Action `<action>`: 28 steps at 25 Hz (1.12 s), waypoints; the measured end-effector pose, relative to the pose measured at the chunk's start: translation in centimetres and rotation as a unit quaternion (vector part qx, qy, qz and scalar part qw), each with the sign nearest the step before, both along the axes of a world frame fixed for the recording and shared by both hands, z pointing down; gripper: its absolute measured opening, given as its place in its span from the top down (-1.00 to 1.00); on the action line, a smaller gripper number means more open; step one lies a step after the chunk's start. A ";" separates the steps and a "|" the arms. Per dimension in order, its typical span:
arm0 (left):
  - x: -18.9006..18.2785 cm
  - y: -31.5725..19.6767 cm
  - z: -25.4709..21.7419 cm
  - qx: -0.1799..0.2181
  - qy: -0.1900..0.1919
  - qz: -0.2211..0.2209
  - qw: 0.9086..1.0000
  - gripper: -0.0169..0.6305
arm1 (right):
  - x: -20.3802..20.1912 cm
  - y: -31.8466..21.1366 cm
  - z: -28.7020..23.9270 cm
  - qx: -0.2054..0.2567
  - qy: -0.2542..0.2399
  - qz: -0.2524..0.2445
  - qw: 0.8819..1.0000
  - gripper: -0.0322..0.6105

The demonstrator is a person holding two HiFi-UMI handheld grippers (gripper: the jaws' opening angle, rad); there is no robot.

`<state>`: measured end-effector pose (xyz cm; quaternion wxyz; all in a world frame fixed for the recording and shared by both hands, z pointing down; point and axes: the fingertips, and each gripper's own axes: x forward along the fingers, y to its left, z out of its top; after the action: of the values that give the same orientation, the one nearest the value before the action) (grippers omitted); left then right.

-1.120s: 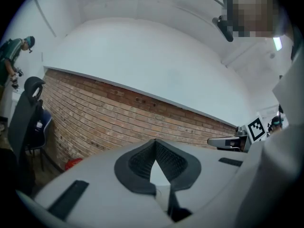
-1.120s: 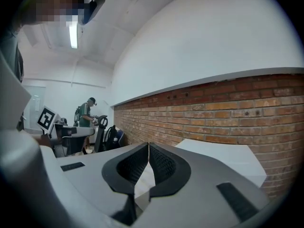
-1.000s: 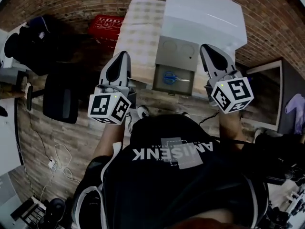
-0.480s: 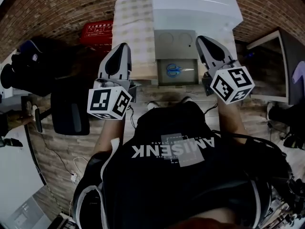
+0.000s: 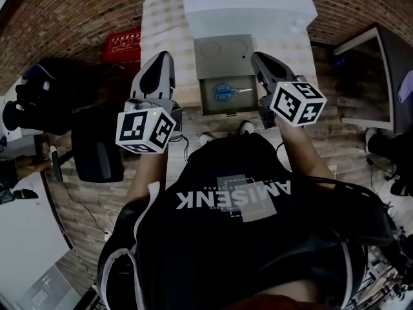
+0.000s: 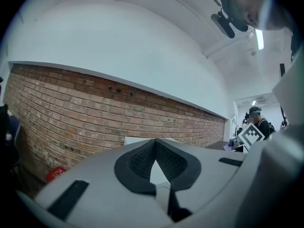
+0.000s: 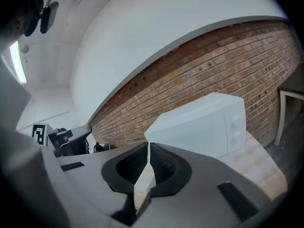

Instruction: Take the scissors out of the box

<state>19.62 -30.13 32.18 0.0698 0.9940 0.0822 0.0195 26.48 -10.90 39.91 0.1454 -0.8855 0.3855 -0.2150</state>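
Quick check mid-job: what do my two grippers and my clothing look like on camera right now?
The left gripper and right gripper both have light grey, tapered plastic bodies with a black oval patch on top. Each carries a white cube printed with black square markers. Their inner pads are black and ribbed. The person wears a black top with white lettering and white trim.

Scissors [image 5: 225,93]: blue handles. Box [image 5: 222,47]: grey. Behind box: white microwave [image 5: 248,2]. Left of box: beige checked cloth [image 5: 161,24], red crate [image 5: 121,46]. Wall [image 5: 64,5]: red-brown brick.
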 end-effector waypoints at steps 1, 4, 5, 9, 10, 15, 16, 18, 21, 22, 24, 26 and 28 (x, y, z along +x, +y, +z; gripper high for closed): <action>0.4 0.2 0.1 0.001 -0.003 -0.002 1.000 0.91 | 0.3 0.1 0.5 0.000 -0.007 -0.003 1.000 0.76; 1.7 1.4 0.7 0.005 -0.016 -0.002 1.000 0.91 | 0.8 0.8 1.3 -0.003 -0.018 -0.015 1.000 0.76; 2.1 1.7 0.8 0.009 -0.019 -0.002 1.000 0.91 | 0.9 0.9 1.4 -0.004 -0.019 -0.021 1.000 0.76; 3.7 2.5 1.0 0.020 -0.014 0.010 1.000 0.91 | 1.4 1.4 3.1 -0.004 -0.029 -0.024 0.999 0.76; 3.9 2.7 1.4 0.019 -0.014 0.018 1.000 0.91 | 1.5 1.5 3.6 -0.004 -0.033 -0.017 0.999 0.76; 5.2 2.0 3.5 0.017 -0.031 0.082 0.996 0.91 | 1.7 0.7 5.1 -0.008 -0.044 0.039 0.998 0.75; 5.6 1.9 3.6 0.017 -0.033 0.098 0.994 0.91 | 1.6 0.6 5.5 -0.008 -0.051 0.056 0.997 0.73; 6.0 1.4 3.8 0.022 -0.033 0.134 0.990 0.91 | 0.9 0.2 6.4 -0.011 -0.066 0.088 0.994 0.58; 6.3 0.3 4.3 0.012 -0.031 0.165 0.986 0.91 | 0.0 -0.7 8.2 -0.016 -0.085 0.127 0.988 0.51; 6.3 0.0 4.6 0.010 -0.032 0.173 0.984 0.91 | -0.3 -0.8 8.9 -0.015 -0.093 0.143 0.985 0.51; 6.4 -0.3 5.0 0.010 -0.033 0.193 0.981 0.91 | -0.8 -0.8 10.4 -0.008 -0.113 0.181 0.977 0.50; 6.4 -0.3 5.1 0.009 -0.029 0.216 0.976 0.91 | -1.4 -0.6 12.0 -0.006 -0.135 0.213 0.968 0.49; 6.2 -0.3 5.1 0.009 -0.024 0.234 0.972 0.91 | -1.9 -0.3 13.3 -0.014 -0.151 0.243 0.958 0.49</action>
<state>25.83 -30.47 37.25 0.0564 0.9470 0.3107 0.0595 24.60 -11.19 53.17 0.2377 -0.9116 0.1291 -0.3096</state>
